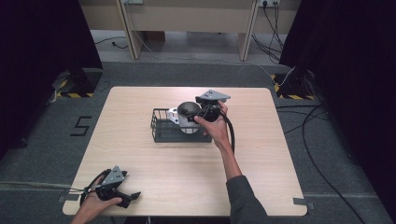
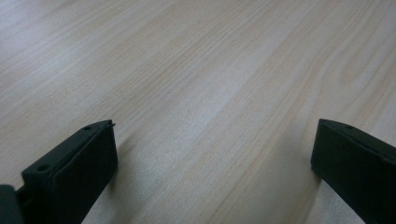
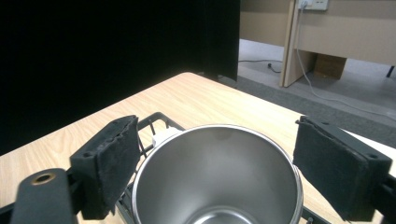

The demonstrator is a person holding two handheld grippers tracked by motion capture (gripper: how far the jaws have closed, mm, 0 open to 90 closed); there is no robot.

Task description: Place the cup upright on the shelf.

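A steel cup (image 1: 187, 122) stands upright in a black wire basket (image 1: 159, 134) at the middle of the table. My right gripper (image 1: 192, 113) reaches it from the right. In the right gripper view the cup (image 3: 217, 177) sits between the two pads of the right gripper (image 3: 217, 163), which press against both sides of its rim. A small white object (image 3: 163, 135) lies in the basket (image 3: 154, 122) behind the cup. My left gripper (image 1: 133, 196) rests at the near left corner of the table. Its jaws stand wide apart over bare wood, so the left gripper (image 2: 212, 149) is open and holds nothing.
The light wooden table (image 1: 187, 172) has free room around the basket. Dark curtains stand at both sides. Cables (image 1: 317, 154) run over the grey floor to the right, and wooden desk legs (image 1: 128, 32) stand beyond the far edge.
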